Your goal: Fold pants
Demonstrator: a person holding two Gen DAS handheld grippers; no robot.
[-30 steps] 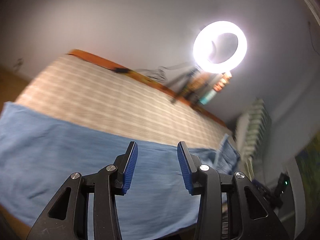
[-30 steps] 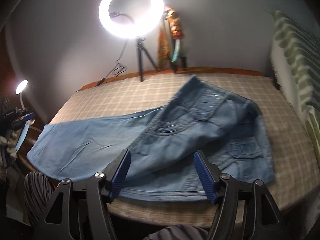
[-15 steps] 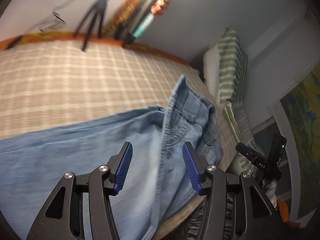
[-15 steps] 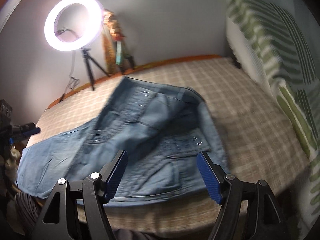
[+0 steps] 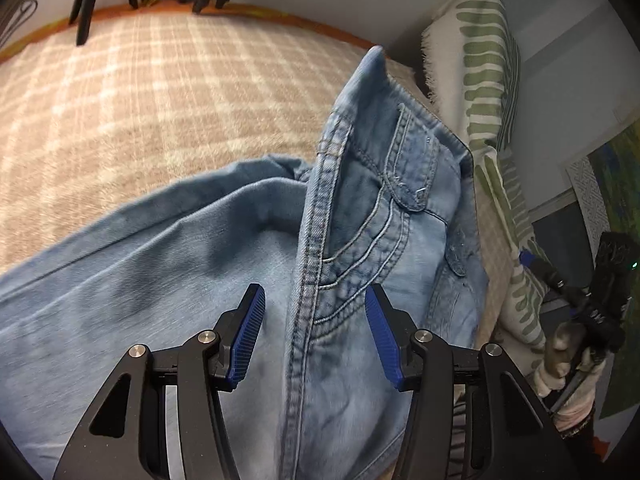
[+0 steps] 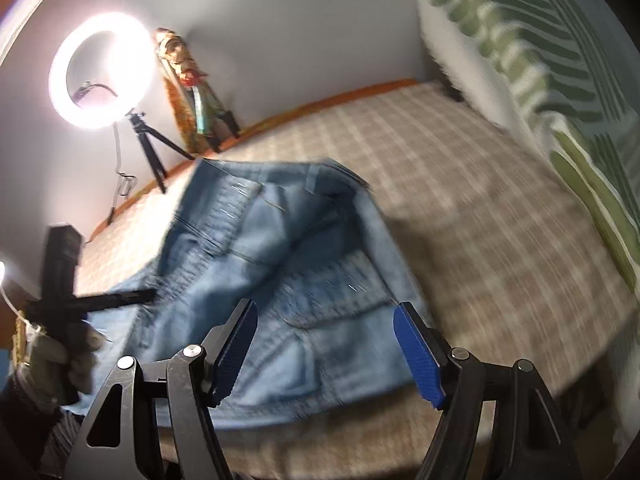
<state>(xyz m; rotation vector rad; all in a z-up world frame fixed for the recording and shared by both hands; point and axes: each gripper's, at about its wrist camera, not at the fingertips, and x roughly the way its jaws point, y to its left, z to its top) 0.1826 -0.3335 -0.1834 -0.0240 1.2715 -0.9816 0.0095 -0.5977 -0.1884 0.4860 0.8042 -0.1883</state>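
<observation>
Since a second ago both our grippers have swung toward the waistband end of the jeans (image 5: 224, 264), which lie rumpled along the near edge of the bed (image 5: 132, 92); the left gripper (image 5: 315, 338) straddles a raised seam ridge and the right gripper (image 6: 325, 354) hangs over the back pocket, jaws on both wide apart and empty. If we pinch that ridge we may catch one layer only and twist the fold. Motion blur smears the right view, and the legs run out of frame.

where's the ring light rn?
Right wrist view, upper left: the ring light stands on its tripod against the wall at the bed's far edge, beyond the jeans. The left wrist view shows only tripod legs.
</observation>
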